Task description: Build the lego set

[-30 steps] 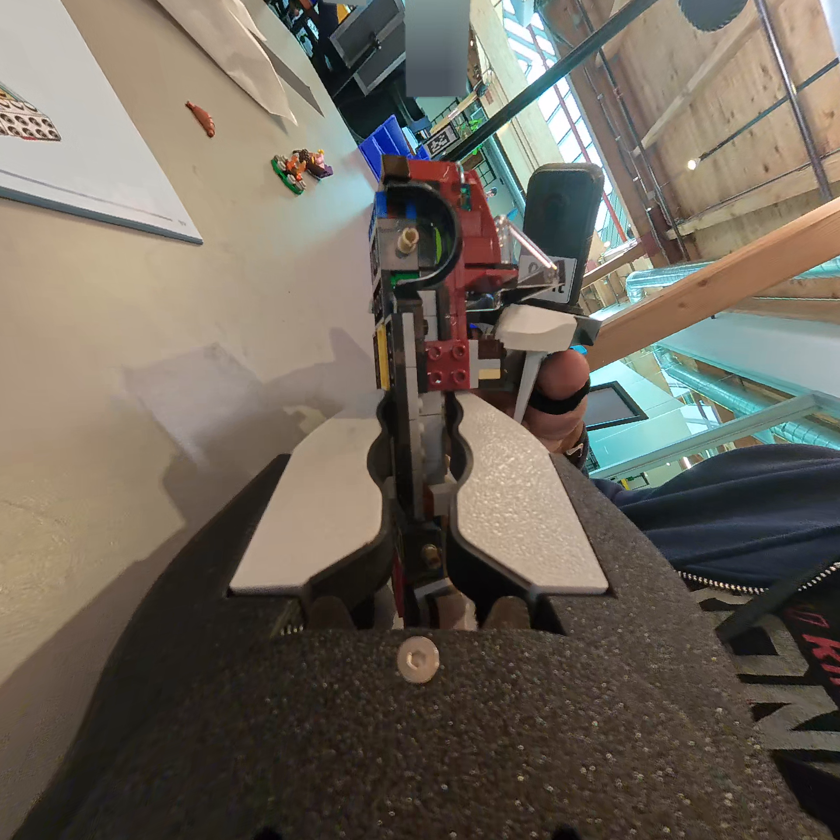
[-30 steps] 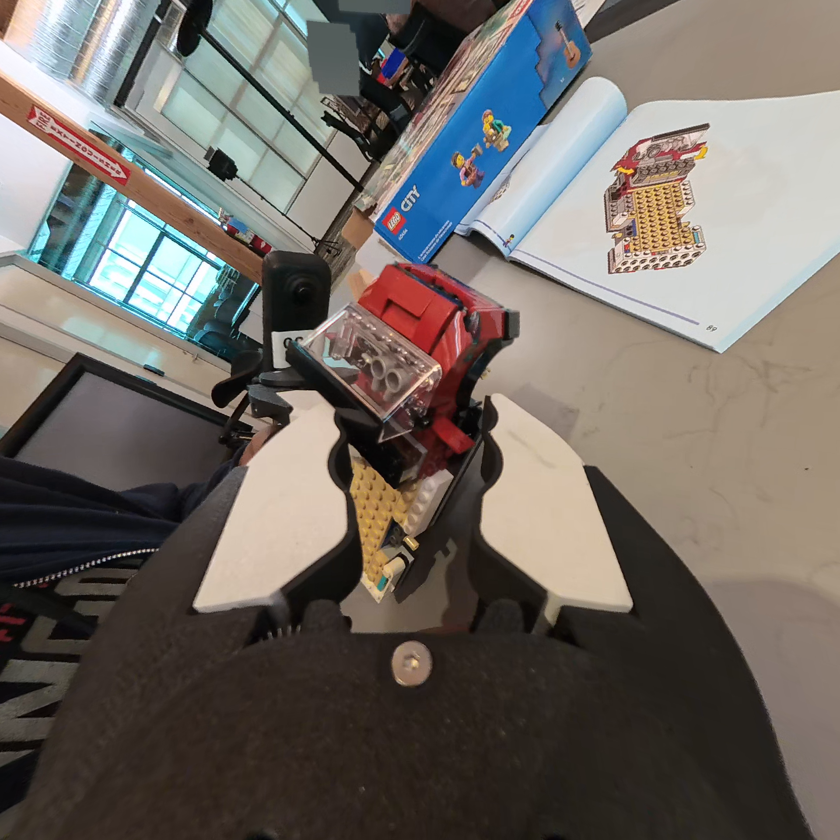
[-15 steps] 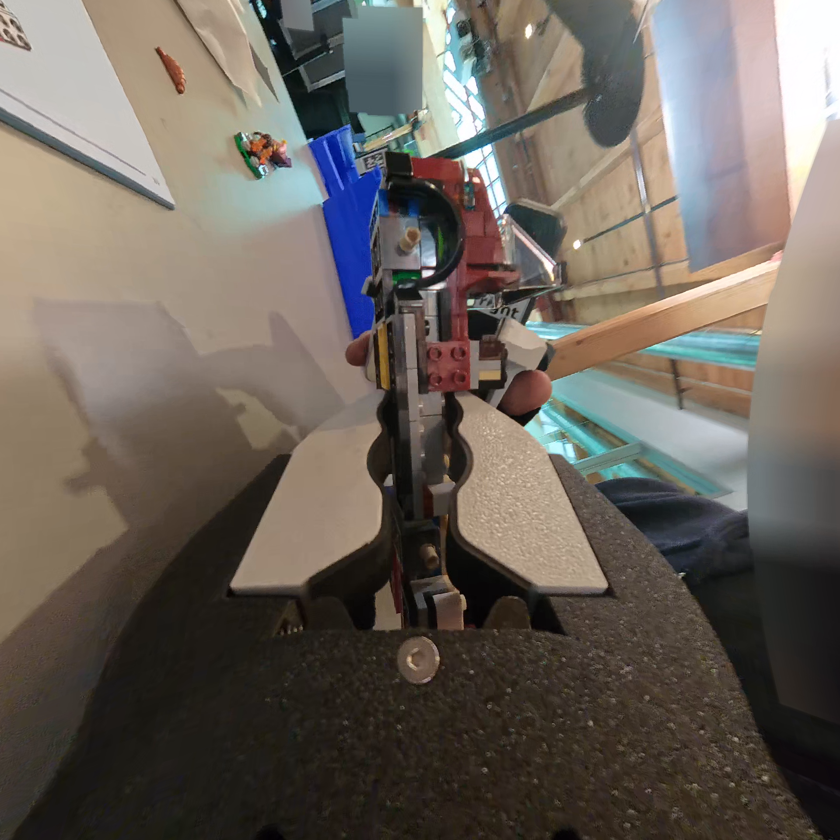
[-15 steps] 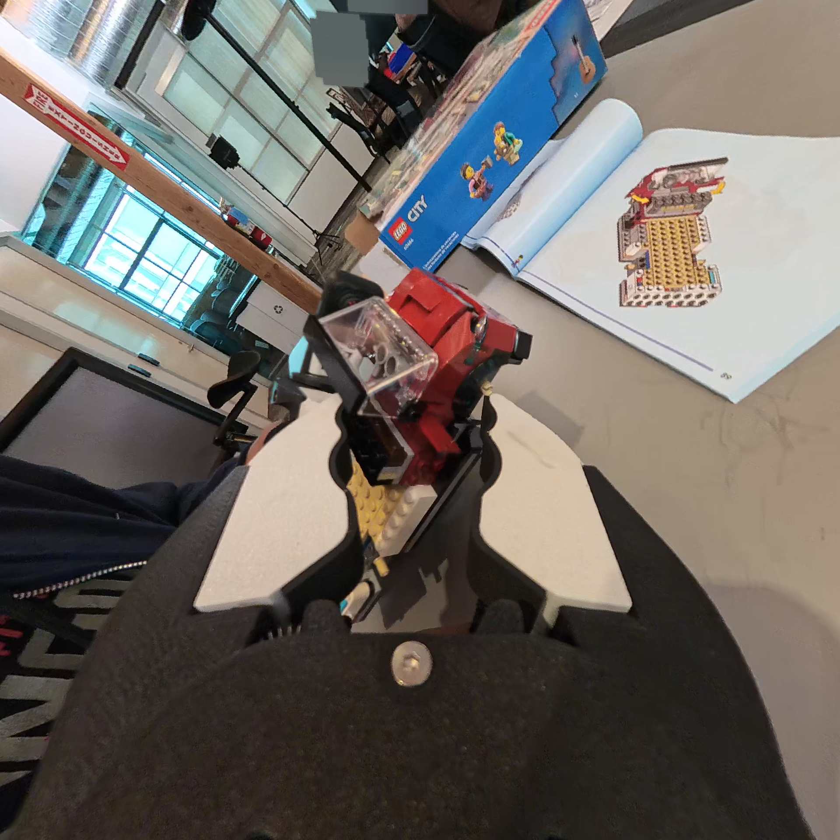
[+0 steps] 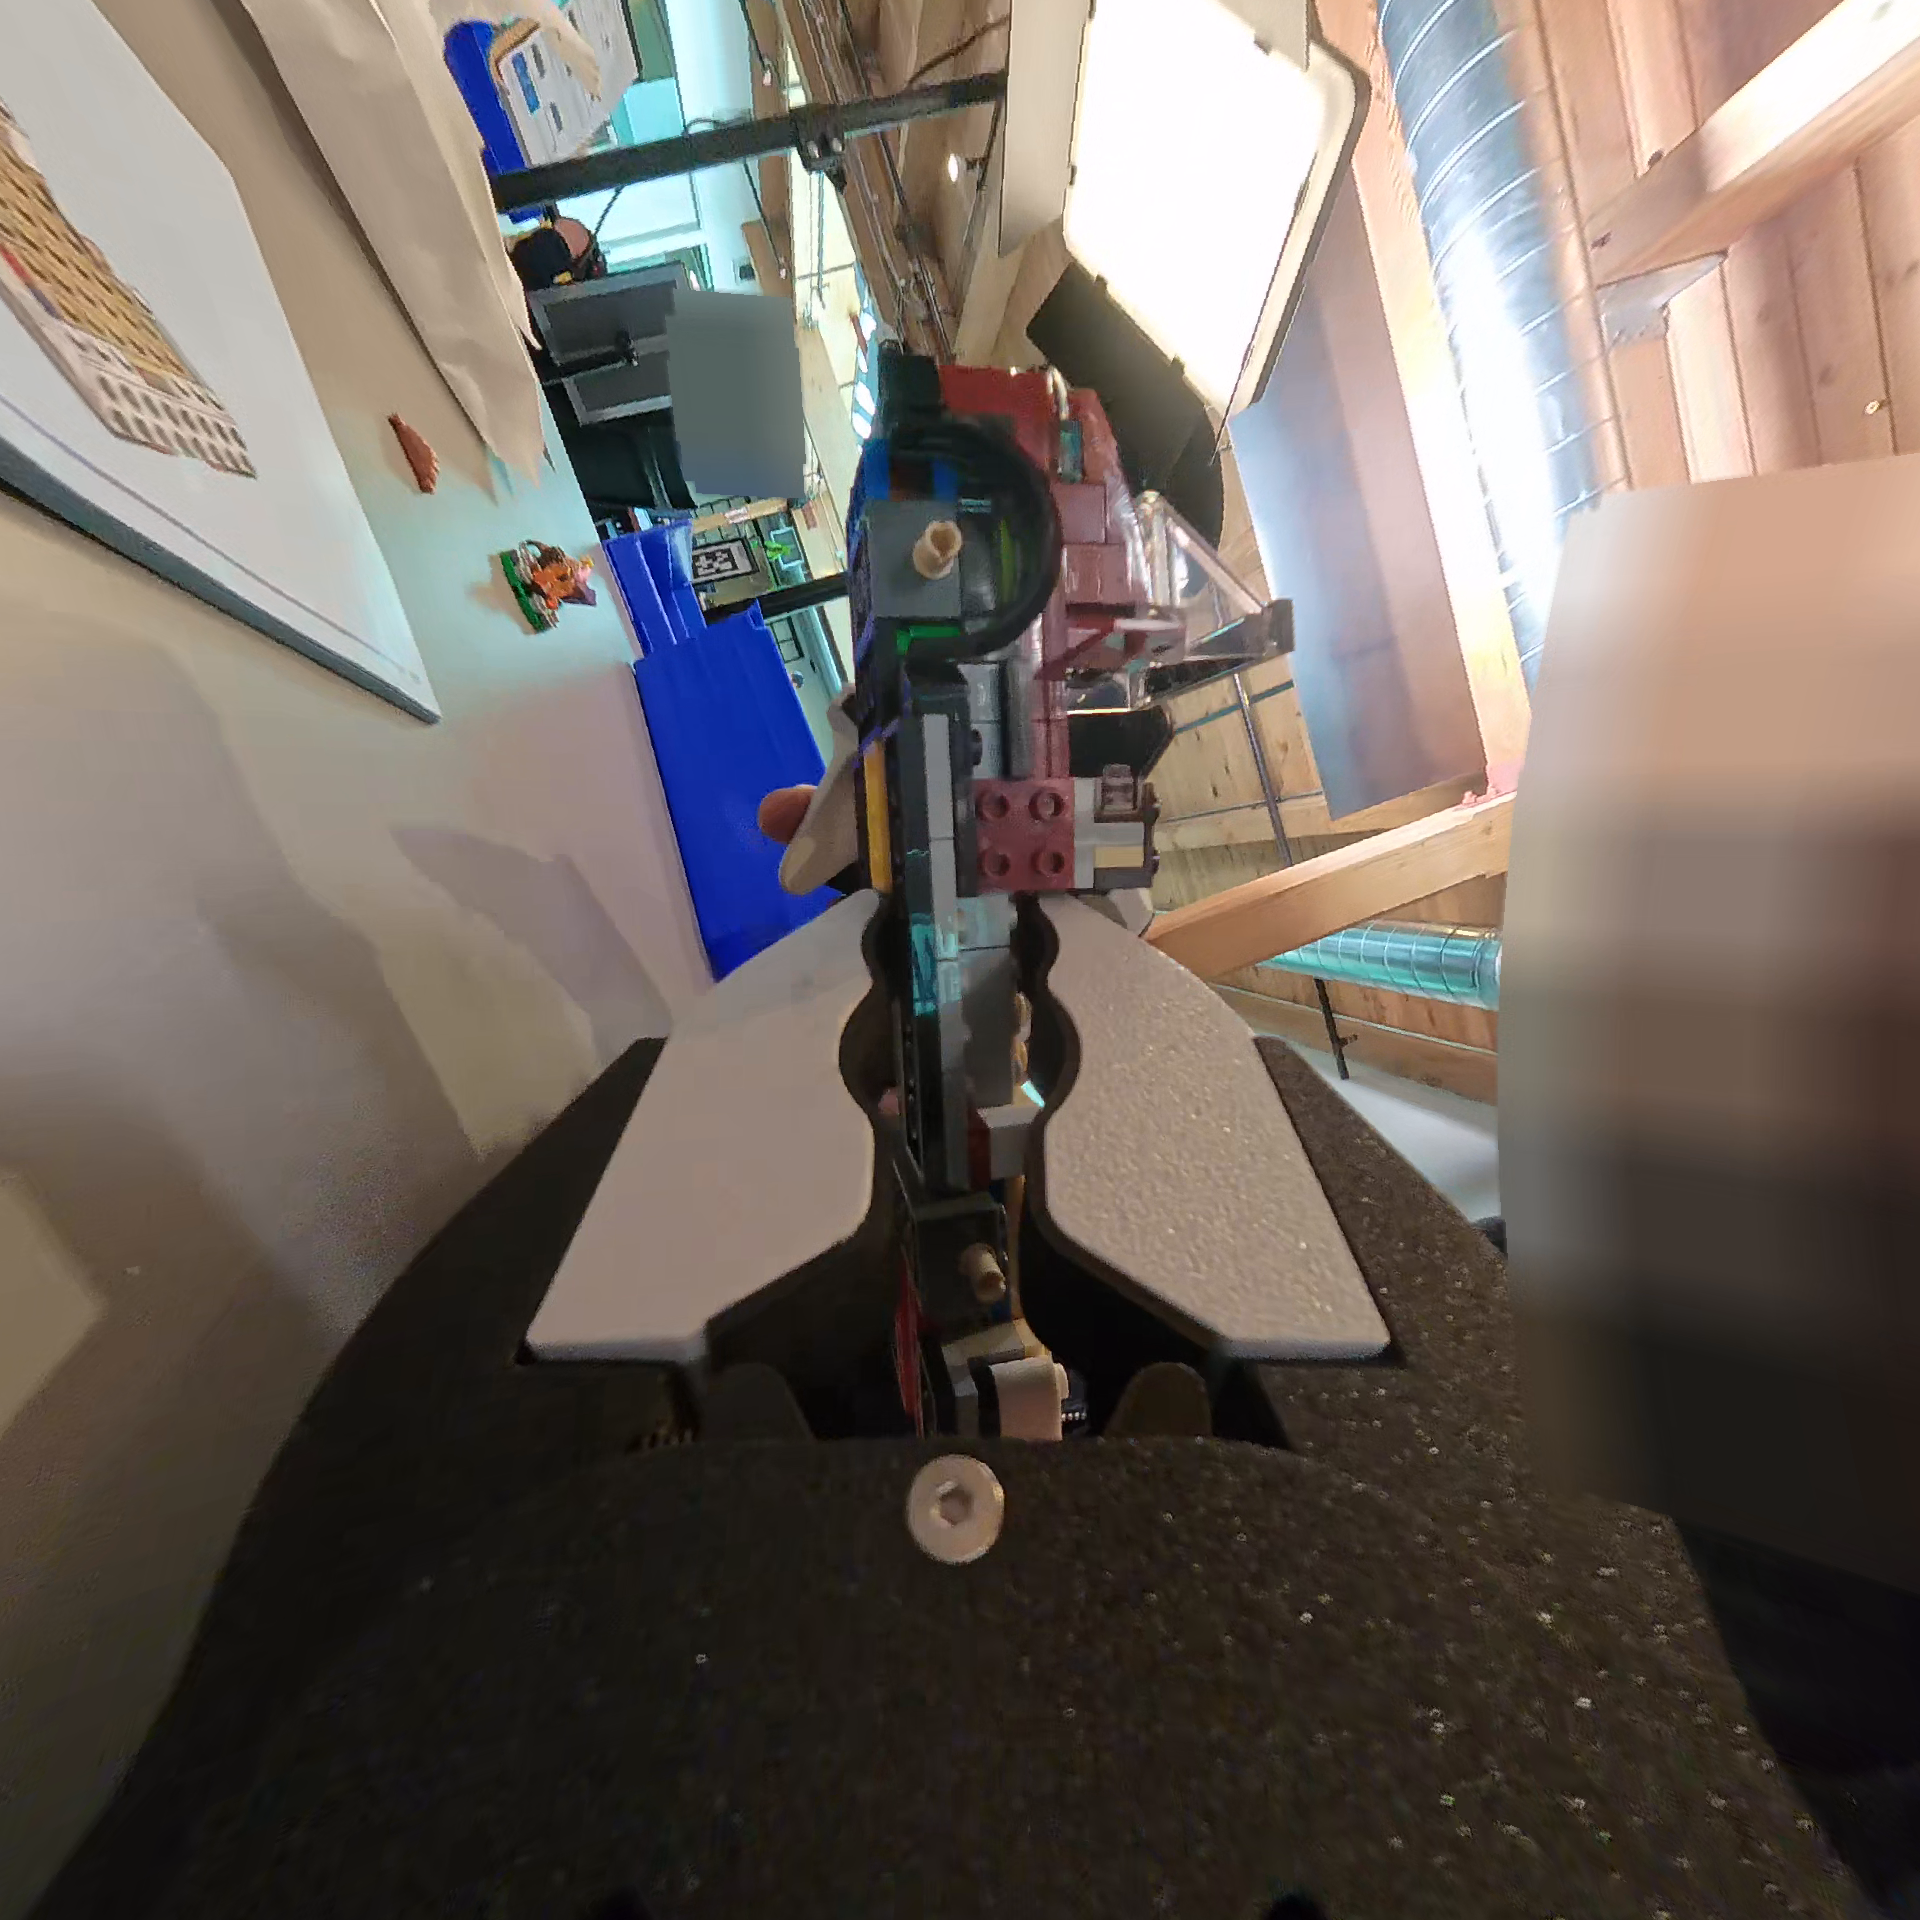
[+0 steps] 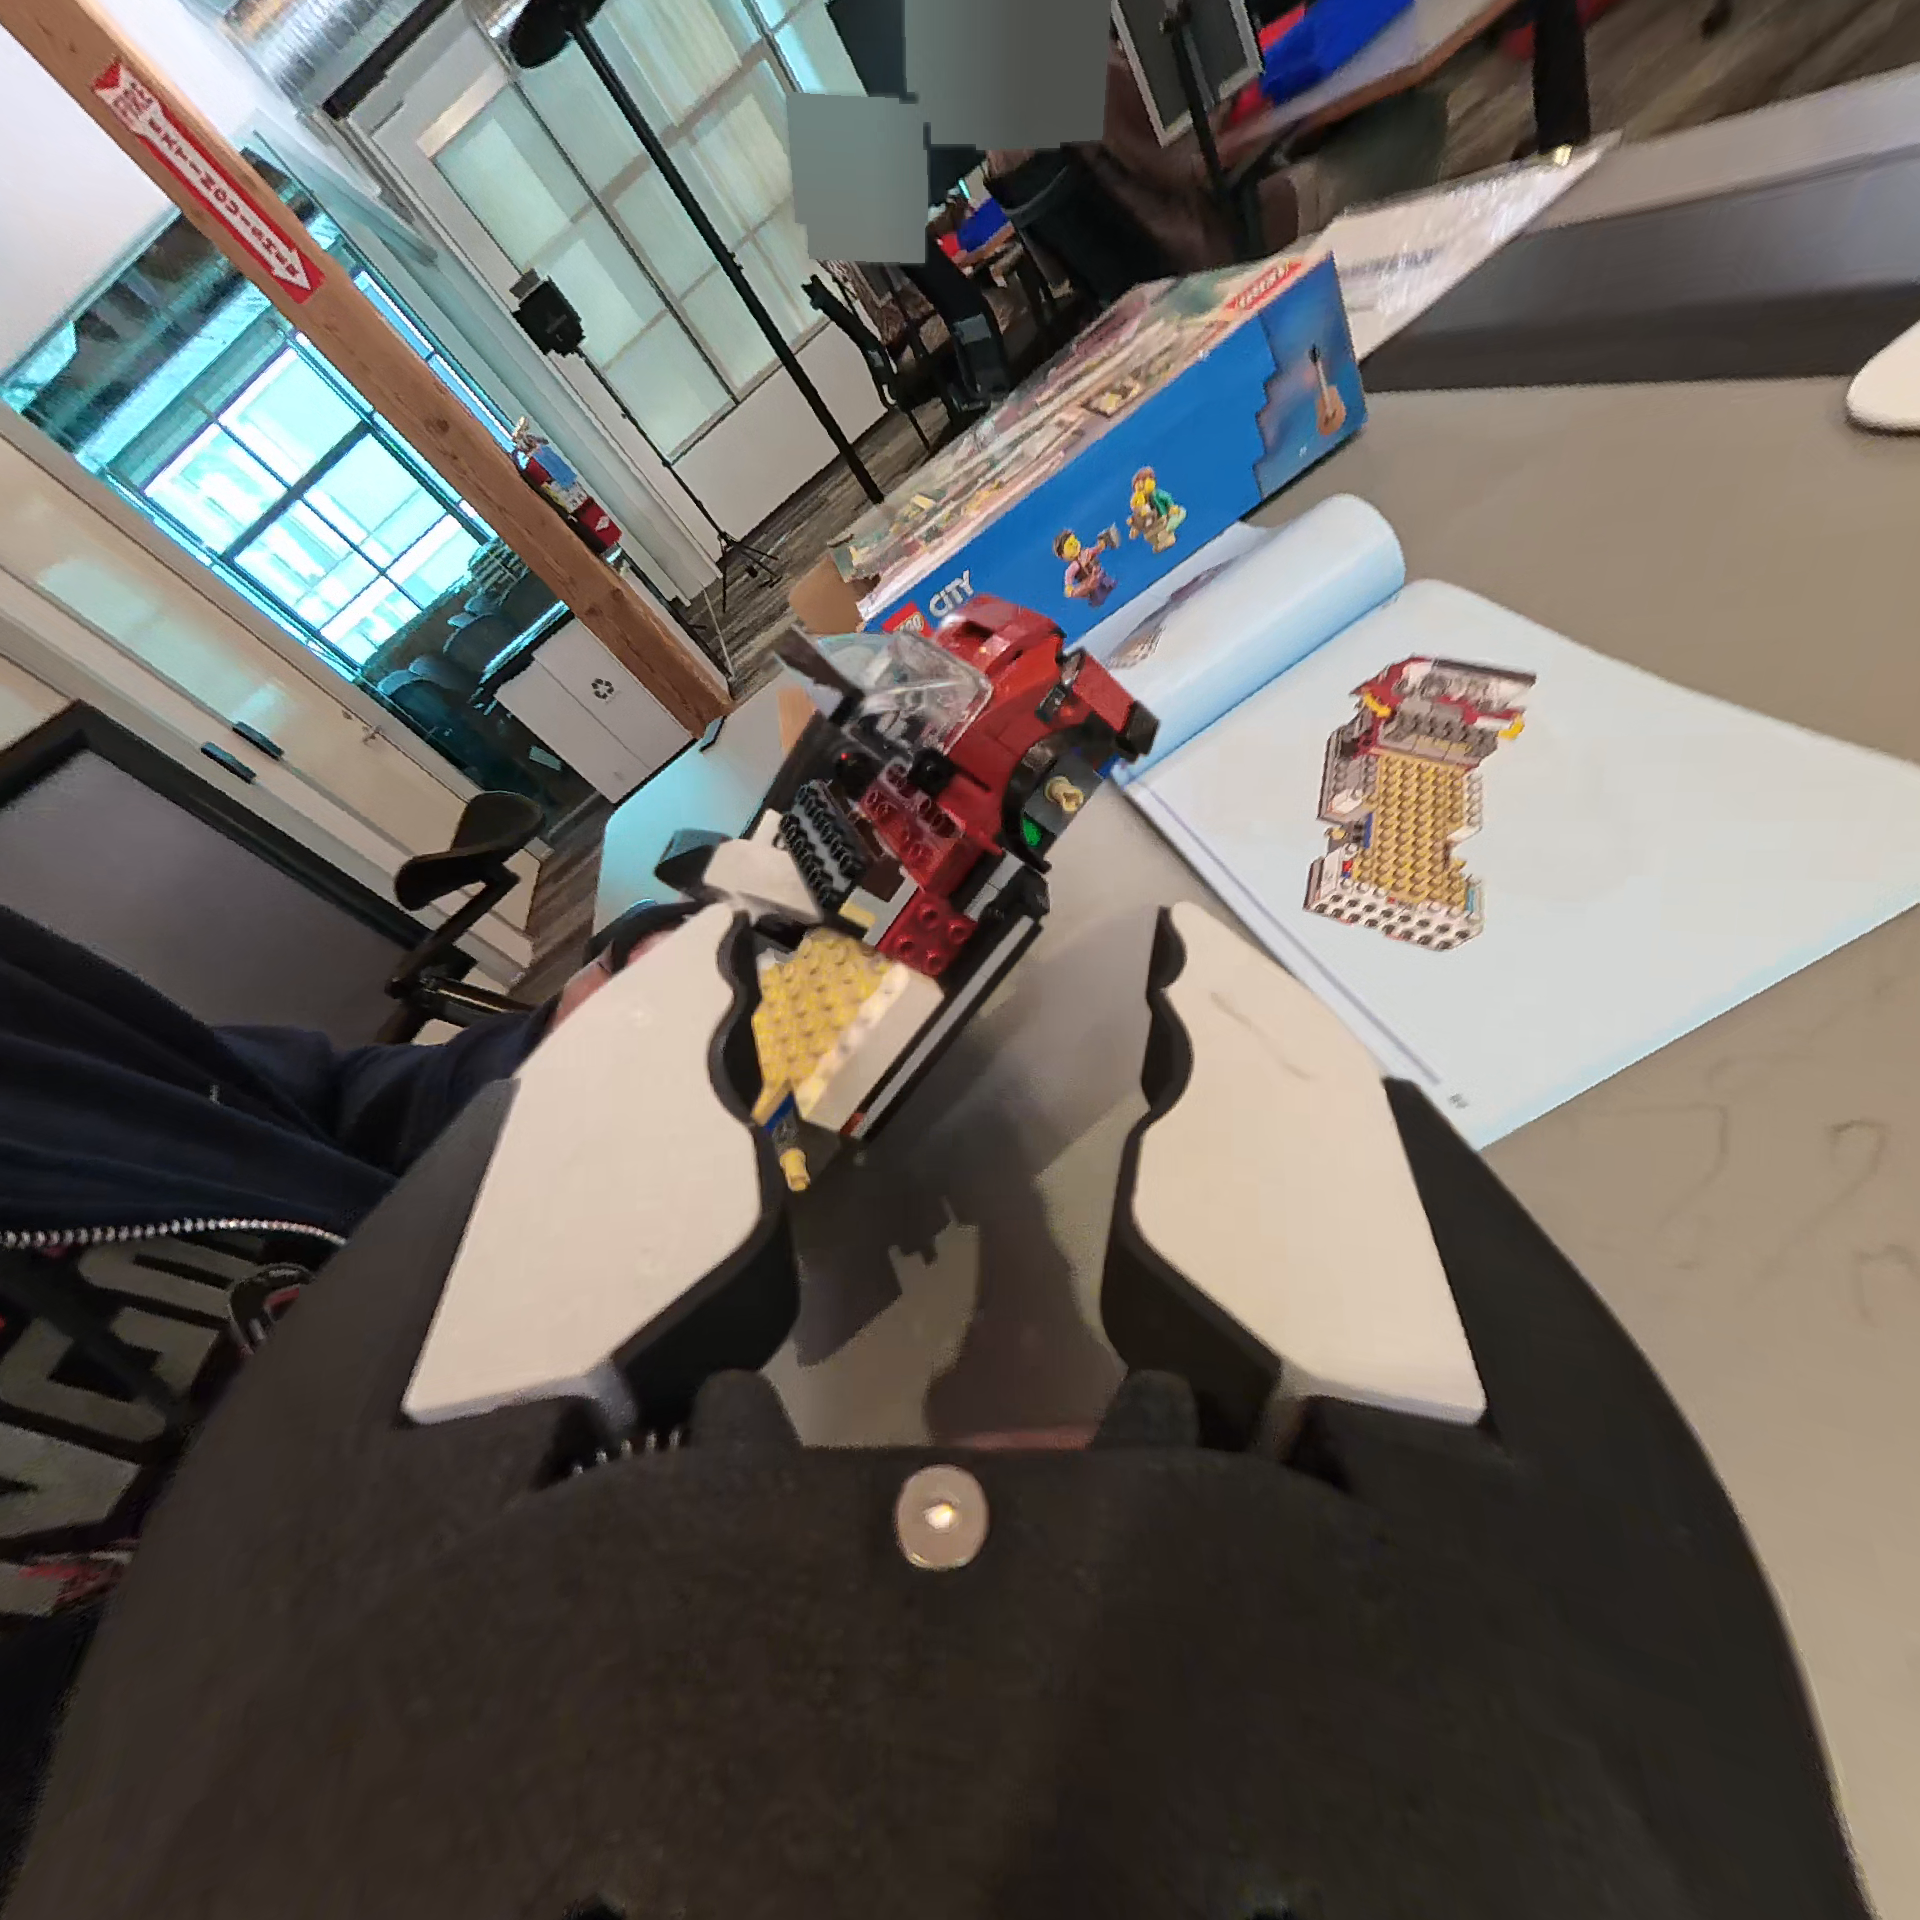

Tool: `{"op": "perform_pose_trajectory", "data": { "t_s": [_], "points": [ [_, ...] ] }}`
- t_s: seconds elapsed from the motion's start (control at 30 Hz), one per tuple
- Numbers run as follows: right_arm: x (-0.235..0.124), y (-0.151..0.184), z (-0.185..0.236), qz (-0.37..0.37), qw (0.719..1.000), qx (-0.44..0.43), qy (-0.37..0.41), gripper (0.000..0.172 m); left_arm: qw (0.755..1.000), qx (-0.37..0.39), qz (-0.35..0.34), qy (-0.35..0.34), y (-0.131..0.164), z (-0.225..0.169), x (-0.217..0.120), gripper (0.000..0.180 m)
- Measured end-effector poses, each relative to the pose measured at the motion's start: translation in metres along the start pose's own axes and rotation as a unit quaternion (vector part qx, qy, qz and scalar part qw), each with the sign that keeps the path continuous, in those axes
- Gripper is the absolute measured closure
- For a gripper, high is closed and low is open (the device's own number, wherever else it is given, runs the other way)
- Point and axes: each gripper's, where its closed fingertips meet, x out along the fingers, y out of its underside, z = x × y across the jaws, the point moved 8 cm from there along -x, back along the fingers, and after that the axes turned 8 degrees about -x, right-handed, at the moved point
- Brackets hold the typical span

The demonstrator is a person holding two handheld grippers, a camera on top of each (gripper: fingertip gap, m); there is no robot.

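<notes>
My left gripper is shut on a brick-built model, dark red with a clear windscreen. The pads clamp its thin base edge-on and hold it above the grey table. In the right wrist view the same model shows its yellow studded floor and red cab, with a white fingertip of the left gripper on it. My right gripper is open with its jaws wide. The model lies ahead, close by its left finger, and the right finger stands well apart from it. One white fingertip of the right gripper shows beside the model.
An open instruction booklet lies on the table to the right, with a blue set box behind it. The left wrist view shows the booklet, a small figure cluster, a brown piece, a paper bag and a blue bin. About 5 cm separates my left fingertips from my right.
My right gripper has opened wide, let go of the model and drawn back from it. My left gripper keeps its hold and has swung the model round a little.
</notes>
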Motion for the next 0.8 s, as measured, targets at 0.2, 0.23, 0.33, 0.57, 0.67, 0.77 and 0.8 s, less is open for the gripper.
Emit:
{"op": "perform_pose_trajectory", "data": {
  "t_s": [0.2,0.23,0.33,0.57,0.67,0.77,0.8],
  "points": [
    [0.003,0.002,-0.008,-0.017,0.998,-0.063,-0.009,0.099,0.999,-0.03,-0.033,0.001,-0.009,0.005,-0.006,0.16],
    [0.005,0.003,-0.01,-0.02,0.997,-0.067,-0.01,0.099,0.999,-0.034,-0.036,-0.003,-0.01,0.006,-0.005,0.159],
    [0.011,0.007,-0.013,-0.022,0.997,-0.075,-0.018,0.098,0.998,-0.046,-0.045,-0.009,-0.013,0.009,-0.003,0.159],
    [0.016,0.006,-0.026,-0.035,0.994,-0.098,-0.024,0.097,0.995,-0.069,-0.073,-0.007,-0.021,0.013,-0.005,0.159],
    [0.019,0.013,-0.029,-0.035,0.995,-0.092,-0.029,0.097,0.995,-0.066,-0.076,-0.006,-0.021,0.013,-0.006,0.159],
    [0.019,0.013,-0.027,-0.041,0.994,-0.09,-0.04,0.096,0.995,-0.067,-0.077,-0.004,-0.021,0.013,-0.006,0.159],
    [0.019,0.013,-0.027,-0.04,0.994,-0.089,-0.04,0.096,0.995,-0.067,-0.076,-0.005,-0.021,0.013,-0.006,0.159]
  ]
}}
